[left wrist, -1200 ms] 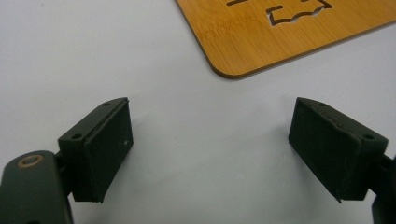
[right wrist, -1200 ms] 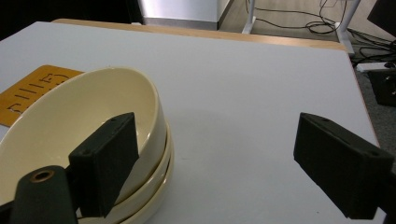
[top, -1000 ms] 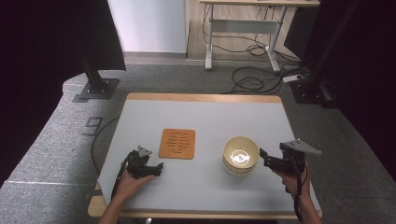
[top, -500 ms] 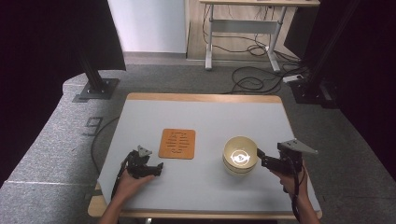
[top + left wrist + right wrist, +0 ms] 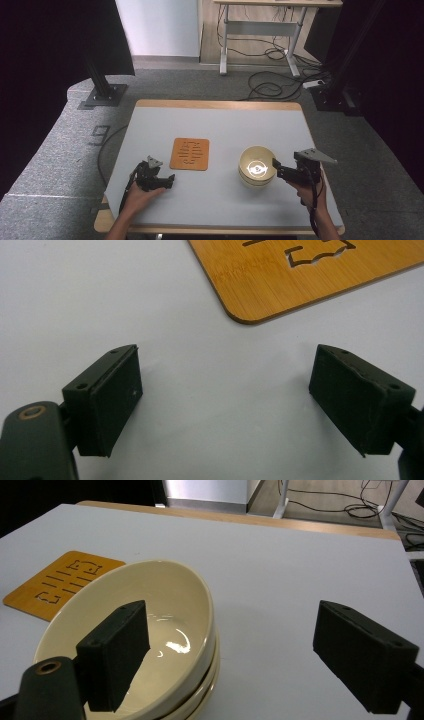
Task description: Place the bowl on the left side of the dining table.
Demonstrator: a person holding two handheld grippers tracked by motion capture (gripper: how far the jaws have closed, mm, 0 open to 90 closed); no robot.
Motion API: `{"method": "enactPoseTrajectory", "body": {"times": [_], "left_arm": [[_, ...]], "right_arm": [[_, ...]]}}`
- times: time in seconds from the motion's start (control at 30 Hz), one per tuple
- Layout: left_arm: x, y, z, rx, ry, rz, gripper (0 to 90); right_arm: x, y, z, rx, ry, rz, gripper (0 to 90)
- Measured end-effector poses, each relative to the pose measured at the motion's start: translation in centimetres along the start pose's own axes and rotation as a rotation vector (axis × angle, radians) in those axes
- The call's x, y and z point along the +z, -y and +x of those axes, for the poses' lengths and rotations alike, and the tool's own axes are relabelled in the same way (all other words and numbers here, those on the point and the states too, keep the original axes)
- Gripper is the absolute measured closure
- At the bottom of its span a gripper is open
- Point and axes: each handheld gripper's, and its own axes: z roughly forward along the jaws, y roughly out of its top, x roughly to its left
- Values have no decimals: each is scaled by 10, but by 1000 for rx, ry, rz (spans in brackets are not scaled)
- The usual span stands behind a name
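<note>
Straddling the stacked cream bowls' (image 5: pixel 150 645) rim, the right gripper (image 5: pixel 240 655) gapes; the left gripper (image 5: pixel 225 400), jaws released, rests near the bamboo trivet's (image 5: pixel 310 275) corner on bare tabletop (image 5: pixel 225 125).

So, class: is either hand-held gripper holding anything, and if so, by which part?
Nothing is held. The left hand-held gripper is open over bare table. The right hand-held gripper is open, one jaw inside the top bowl of the stack, not clamping its rim.

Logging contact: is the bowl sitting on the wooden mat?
No, the bowl stands on the bare table, apart from the mat.
</note>
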Motion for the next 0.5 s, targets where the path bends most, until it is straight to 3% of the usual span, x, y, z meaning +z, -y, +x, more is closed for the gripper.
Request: {"method": "enactPoseTrajectory", "body": {"times": [0.5], "left_arm": [[0,0,0,0,0,0,138]], "right_arm": [[8,-1,10,-17,-12,12,146]]}}
